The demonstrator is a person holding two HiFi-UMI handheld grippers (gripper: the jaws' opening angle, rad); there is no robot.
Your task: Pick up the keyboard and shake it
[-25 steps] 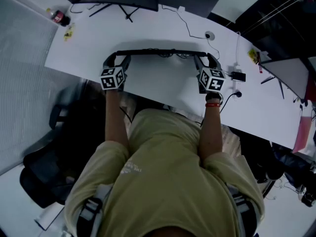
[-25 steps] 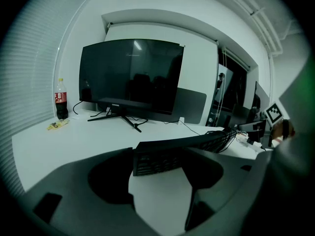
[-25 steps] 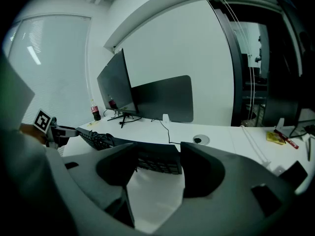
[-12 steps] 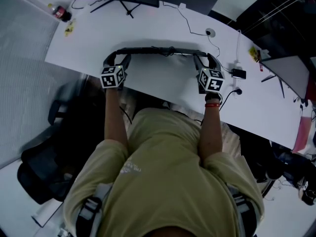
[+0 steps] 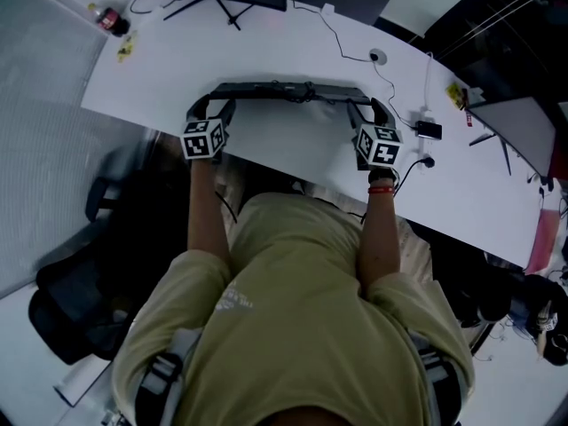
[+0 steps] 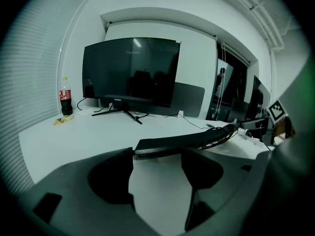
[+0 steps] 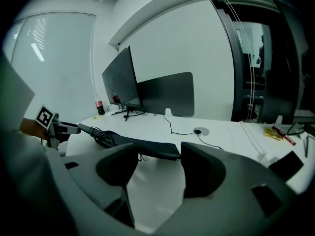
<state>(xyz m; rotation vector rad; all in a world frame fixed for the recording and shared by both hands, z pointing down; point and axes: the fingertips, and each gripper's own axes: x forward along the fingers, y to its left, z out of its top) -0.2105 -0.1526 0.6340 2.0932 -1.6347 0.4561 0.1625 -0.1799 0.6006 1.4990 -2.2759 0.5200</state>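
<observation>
No legible text — print too small, blurred

Open over bare tabletop [image 5: 169,78] under lifted keyboard [image 5: 288,89] and leftward. Blocked at far edge by monitor [image 6: 130,70], at far-left corner by cola bottle [image 6: 65,95], rightward by cable [image 5: 340,50] and small black device [image 5: 428,131].

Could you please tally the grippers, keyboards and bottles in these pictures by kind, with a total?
Grippers: 2 (left gripper, right gripper)
Keyboard: 1
Bottle: 1
Total: 4
</observation>
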